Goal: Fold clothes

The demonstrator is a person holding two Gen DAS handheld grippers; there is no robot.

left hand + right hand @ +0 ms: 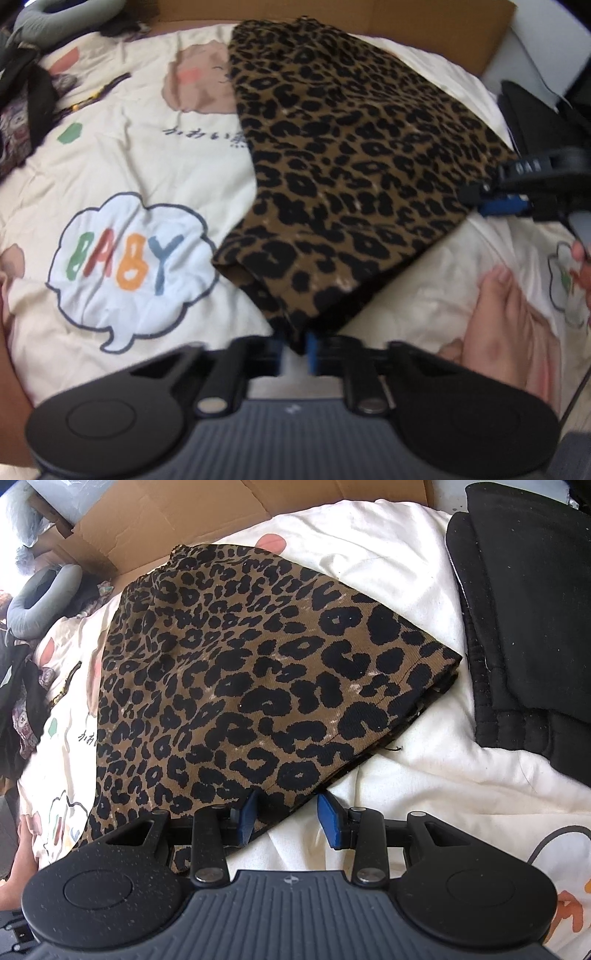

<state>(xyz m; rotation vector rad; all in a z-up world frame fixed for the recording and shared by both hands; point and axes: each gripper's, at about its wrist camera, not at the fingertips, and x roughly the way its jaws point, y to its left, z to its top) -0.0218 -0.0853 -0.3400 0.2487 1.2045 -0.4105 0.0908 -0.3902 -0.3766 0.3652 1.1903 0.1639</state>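
Note:
A folded leopard-print garment (351, 147) (240, 683) lies on a cream bedspread (129, 155) printed with "BABY" and cartoon shapes. My left gripper (295, 350) is shut on the garment's near corner, and the cloth is pinched between its blue pads. My right gripper (290, 816) stands open at the garment's other near edge. One of its blue pads (247, 812) is over the cloth and the other pad is over the bedspread (406, 768), neither pressing. The left wrist view also shows the right gripper (491, 199) at the garment's right side.
A stack of folded black clothes (524, 627) lies right of the garment. Flattened cardboard (184, 513) lines the far edge. A grey neck pillow (40, 598) and dark clutter (22, 110) sit at the far left. A person's bare foot (509, 314) rests on the bedspread nearby.

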